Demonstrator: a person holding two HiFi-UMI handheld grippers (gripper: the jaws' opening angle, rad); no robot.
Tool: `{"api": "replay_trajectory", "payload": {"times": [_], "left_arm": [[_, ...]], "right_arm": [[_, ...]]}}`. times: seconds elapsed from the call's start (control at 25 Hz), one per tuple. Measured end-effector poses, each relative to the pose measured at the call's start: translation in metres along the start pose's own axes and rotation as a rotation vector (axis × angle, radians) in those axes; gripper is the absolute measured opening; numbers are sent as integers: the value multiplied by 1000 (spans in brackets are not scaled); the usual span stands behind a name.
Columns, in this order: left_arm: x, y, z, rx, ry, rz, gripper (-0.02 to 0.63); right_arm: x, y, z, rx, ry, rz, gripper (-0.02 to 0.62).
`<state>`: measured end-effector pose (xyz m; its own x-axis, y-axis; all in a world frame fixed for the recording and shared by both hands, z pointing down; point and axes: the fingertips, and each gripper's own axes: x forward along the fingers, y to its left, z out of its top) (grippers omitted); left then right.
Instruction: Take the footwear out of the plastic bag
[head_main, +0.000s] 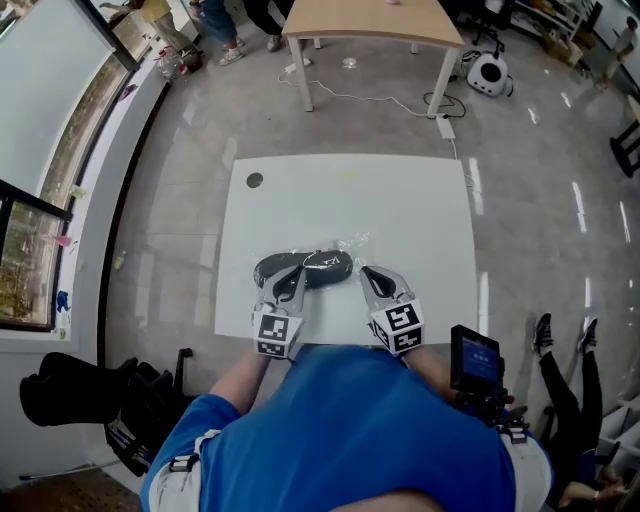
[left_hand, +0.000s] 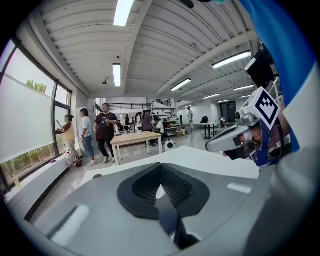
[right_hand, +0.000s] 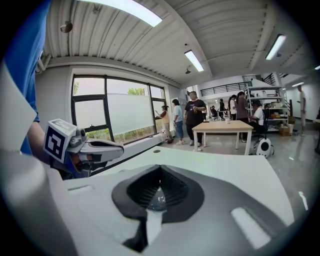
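The shoe (head_main: 322, 268) lay in its bag (head_main: 352, 243), white mark too small to read. The left gripper (head_main: 297, 273) and right gripper (head_main: 364, 270) were closed, empty.

A big open lab or workshop hall: ribbed ceiling (left_hand: 165, 40) with strip lights (left_hand: 123, 11), glossy grey floor (head_main: 180, 200), tall windows (right_hand: 107, 112), storage racks (right_hand: 265, 106), a wooden table (head_main: 370, 20), a white worktop (head_main: 350, 200), and people (left_hand: 105, 130) standing about.

No readable text appears. The left marker cube (head_main: 277, 333) and right marker cube (head_main: 398, 328) bear only black-and-white square patterns; a pale mark on the footwear (head_main: 305, 268) is illegible.
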<state>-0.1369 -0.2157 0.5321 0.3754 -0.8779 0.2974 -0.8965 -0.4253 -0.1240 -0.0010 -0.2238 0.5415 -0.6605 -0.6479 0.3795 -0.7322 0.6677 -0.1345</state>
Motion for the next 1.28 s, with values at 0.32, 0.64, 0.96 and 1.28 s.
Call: {"api": "replay_trajectory", "payload": {"times": [0.32, 0.64, 0.96, 1.28], "left_arm": [[23, 18, -28, 102, 140, -174, 8], [46, 19, -84, 329, 485, -544, 236], [60, 38, -160, 553, 927, -934, 482], [63, 25, -171, 636, 1004, -984, 409]], "right_arm": [[16, -6, 0, 39, 14, -18, 3], [25, -5, -17, 81, 51, -47, 3], [35, -9, -21, 92, 90, -79, 3], [15, -35, -40, 136, 138, -130, 3]]}}
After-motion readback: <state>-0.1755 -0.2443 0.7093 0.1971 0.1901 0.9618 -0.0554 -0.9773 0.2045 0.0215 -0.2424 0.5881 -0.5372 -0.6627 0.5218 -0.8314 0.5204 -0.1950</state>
